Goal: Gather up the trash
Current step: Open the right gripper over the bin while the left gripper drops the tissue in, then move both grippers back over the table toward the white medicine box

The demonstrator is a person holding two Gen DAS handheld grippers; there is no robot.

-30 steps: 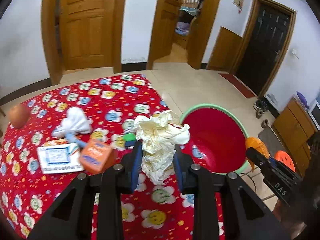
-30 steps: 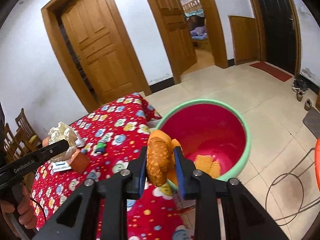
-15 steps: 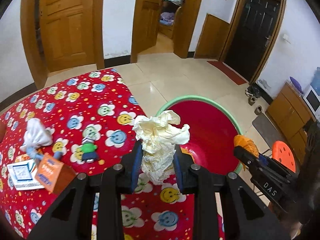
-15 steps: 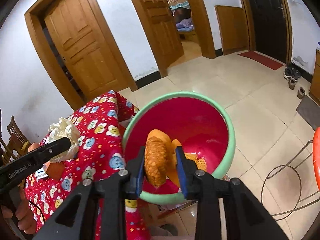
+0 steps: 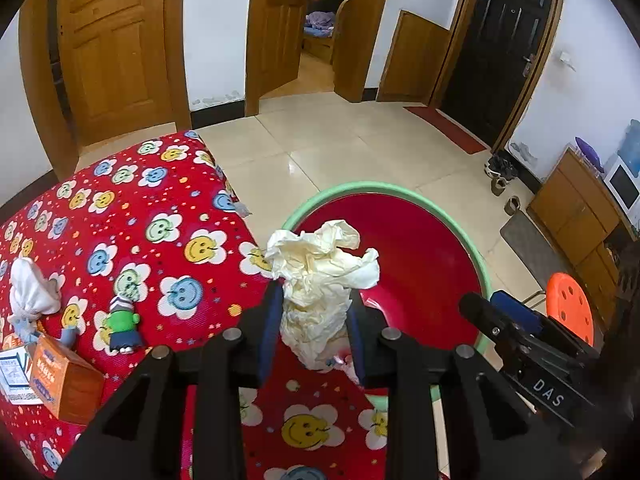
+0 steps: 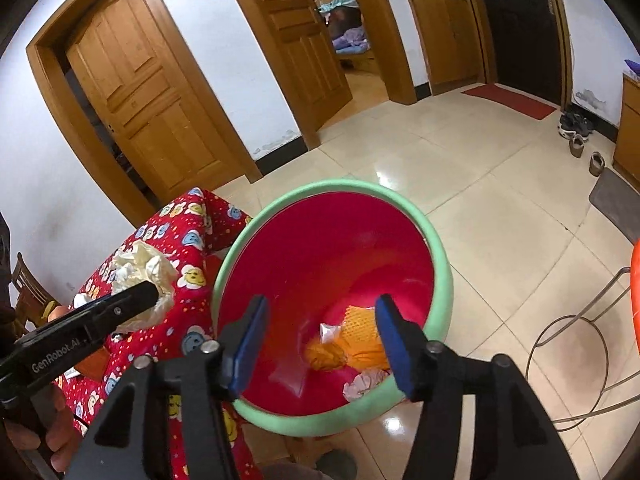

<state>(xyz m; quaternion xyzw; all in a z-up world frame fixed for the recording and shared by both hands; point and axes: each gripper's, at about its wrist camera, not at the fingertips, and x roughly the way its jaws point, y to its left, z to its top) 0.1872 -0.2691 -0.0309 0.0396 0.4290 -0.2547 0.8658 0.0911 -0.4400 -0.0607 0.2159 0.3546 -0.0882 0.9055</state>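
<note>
My left gripper (image 5: 314,308) is shut on a crumpled cream paper wad (image 5: 320,276), held above the table's right edge beside the bin; it also shows in the right wrist view (image 6: 140,276). The red bin with a green rim (image 6: 440,256) stands on the floor next to the table. My right gripper (image 6: 320,336) is open and empty over the bin's mouth. An orange peel (image 6: 326,354), orange netting (image 6: 360,332) and small paper scraps (image 6: 362,384) lie at the bin's bottom.
The table has a red smiley-flower cloth (image 5: 132,232). On it lie a white cloth bundle (image 5: 30,292), a small green toy figure (image 5: 122,326), an orange box (image 5: 64,376) and a card (image 5: 14,372). An orange stool (image 5: 570,312) and wire frame (image 6: 580,364) stand to the right.
My right gripper opened and dropped the orange peel into the bin. My left gripper carried the paper wad right, towards the bin.
</note>
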